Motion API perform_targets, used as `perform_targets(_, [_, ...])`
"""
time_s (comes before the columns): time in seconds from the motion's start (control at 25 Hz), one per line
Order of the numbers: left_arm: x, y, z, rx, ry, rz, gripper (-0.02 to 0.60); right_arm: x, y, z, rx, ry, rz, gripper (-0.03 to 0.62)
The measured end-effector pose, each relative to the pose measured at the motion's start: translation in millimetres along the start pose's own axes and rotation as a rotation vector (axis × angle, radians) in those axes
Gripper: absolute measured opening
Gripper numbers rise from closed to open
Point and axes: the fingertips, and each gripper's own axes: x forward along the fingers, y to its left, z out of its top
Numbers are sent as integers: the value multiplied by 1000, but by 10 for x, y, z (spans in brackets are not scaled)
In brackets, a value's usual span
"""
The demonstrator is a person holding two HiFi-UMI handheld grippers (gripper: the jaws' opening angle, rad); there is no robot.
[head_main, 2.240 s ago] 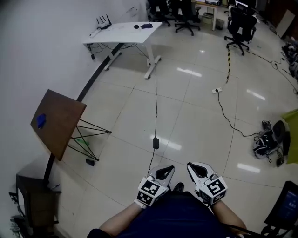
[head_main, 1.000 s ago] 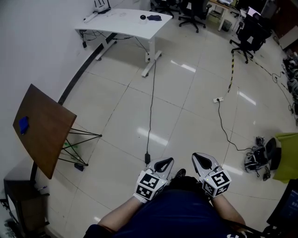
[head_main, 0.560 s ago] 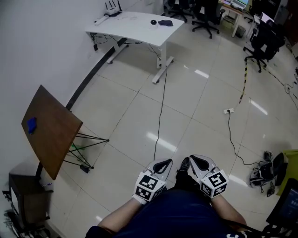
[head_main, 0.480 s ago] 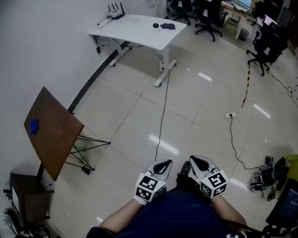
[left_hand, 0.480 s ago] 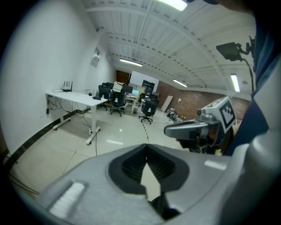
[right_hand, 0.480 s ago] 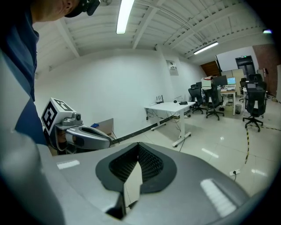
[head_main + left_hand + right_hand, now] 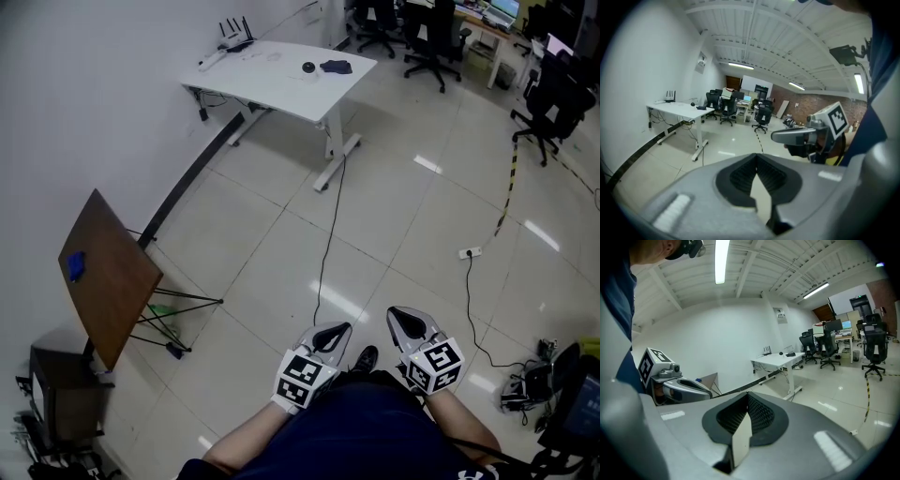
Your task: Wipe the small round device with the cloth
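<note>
- We hold the left tool [image 7: 330, 330] low in front of our body. In the left gripper view its jaws are together, the ridged pads meet at the tips, and nothing is between them.
- The right tool [image 7: 405, 319] sits just beside it, at about the same height. The right gripper view shows its jaws together too, with nothing clamped.
- Each tool's marker cube faces up toward the head camera, and each gripper view catches the other tool off to one side.
- Both tools hang over the pale tiled floor [image 7: 394, 206], well apart from the white desk [image 7: 272, 80], which stands by the wall at the far end of the head view.
- The small round device [image 7: 308, 67] is a dark dot on the desk top, toward the end away from the wall.
- The cloth [image 7: 336, 67] is dark blue and lies crumpled just beside the device, on the side nearer the office chairs [image 7: 431, 28]. We cannot tell whether the two touch.
- A router [image 7: 234, 30] with upright antennas stands at the desk's wall end.
- A black cable [image 7: 328, 234] runs along the floor from the desk leg toward our feet, where a dark shoe [image 7: 364, 359] shows between the tools.
- At the left, a brown board [image 7: 108, 277] stands steeply tilted on thin black legs, with a small blue object [image 7: 75, 265] on its surface.
- A white power strip [image 7: 469, 252] lies on the floor to the right, with its own cable trailing from it.
</note>
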Motion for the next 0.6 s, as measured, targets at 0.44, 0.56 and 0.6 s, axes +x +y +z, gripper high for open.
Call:
perform_targets(0.44, [625, 343, 374, -1, 10, 22, 2, 362, -485, 338, -15, -22, 56, 5])
perform_targets(0.56, [824, 507, 547, -5, -35, 8, 2, 491, -713, 426, -12, -21, 25, 5])
perform_targets(0.6, [883, 558, 639, 0, -62, -3, 2, 539, -797, 465, -12, -20, 6, 5])
